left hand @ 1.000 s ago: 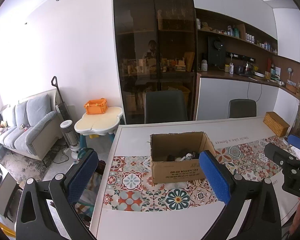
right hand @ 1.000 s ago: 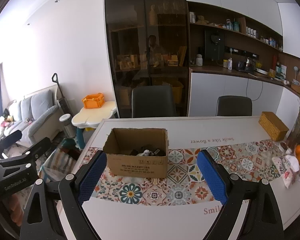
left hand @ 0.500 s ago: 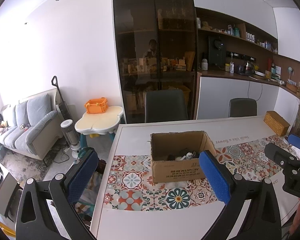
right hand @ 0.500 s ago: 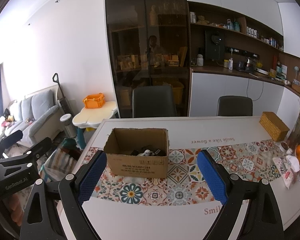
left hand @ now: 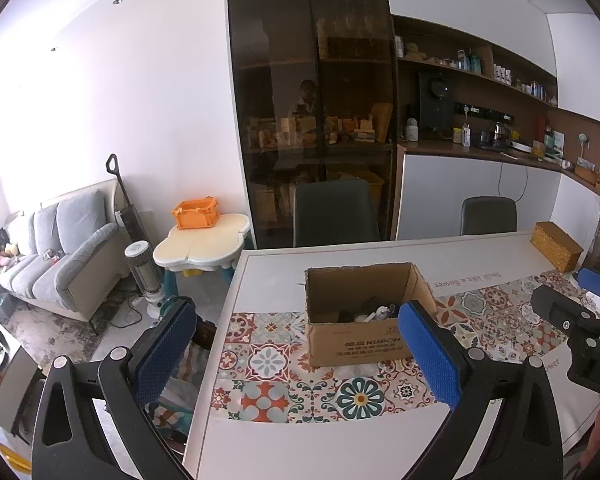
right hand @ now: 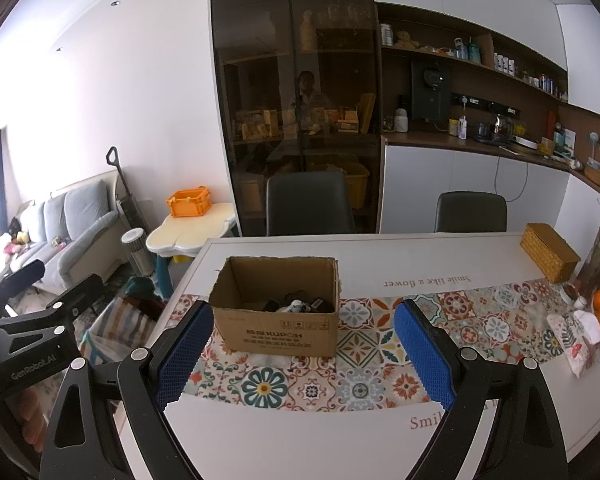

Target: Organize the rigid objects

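Counter (right hand: 284,436) with patterned runner (right hand: 364,356); cardboard box (right hand: 278,312) sits at 12 o'clock, small dark and white items (right hand: 296,305) inside. Left claw (left hand: 296,354) and right claw (right hand: 304,354) both released, empty. Nothing shifted over the last second; stage unclear.

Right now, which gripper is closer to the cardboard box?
Hard to tell; neither is clearly nearer. The left gripper and the right gripper both hang open above the table's near edge, short of the box, not touching it.
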Available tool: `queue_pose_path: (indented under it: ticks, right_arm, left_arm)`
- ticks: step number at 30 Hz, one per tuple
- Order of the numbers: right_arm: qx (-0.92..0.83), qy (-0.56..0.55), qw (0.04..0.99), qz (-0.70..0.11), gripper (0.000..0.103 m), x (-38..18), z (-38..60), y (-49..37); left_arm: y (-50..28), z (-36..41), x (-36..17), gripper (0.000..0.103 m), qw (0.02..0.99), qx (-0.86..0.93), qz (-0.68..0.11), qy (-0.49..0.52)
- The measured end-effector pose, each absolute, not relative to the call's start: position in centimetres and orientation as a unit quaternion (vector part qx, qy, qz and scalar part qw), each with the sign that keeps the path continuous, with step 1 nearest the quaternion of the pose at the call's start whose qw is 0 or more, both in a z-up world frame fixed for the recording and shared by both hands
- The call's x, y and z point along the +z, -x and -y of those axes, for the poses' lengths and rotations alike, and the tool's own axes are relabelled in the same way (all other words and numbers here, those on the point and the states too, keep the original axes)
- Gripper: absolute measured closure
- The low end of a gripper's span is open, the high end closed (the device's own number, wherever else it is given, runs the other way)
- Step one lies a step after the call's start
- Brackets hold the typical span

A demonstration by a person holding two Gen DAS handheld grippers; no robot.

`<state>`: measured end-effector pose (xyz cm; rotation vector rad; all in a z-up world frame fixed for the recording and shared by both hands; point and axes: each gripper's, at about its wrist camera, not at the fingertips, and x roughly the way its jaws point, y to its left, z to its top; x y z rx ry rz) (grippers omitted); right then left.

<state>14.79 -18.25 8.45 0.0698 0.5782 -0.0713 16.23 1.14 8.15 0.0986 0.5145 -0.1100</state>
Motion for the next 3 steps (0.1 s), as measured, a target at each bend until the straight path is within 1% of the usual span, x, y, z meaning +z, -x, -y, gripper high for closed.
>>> queue_pose_path:
  ticks: [3]
  right_arm:
    - [-0.035,-0.034,0.957,-0.284,0.011,8.43,18.27,-14.73]
  left_arm:
    - [-16.24,-1.22,8.09,0.0,0.964,-0.056,-0.257,-0.048]
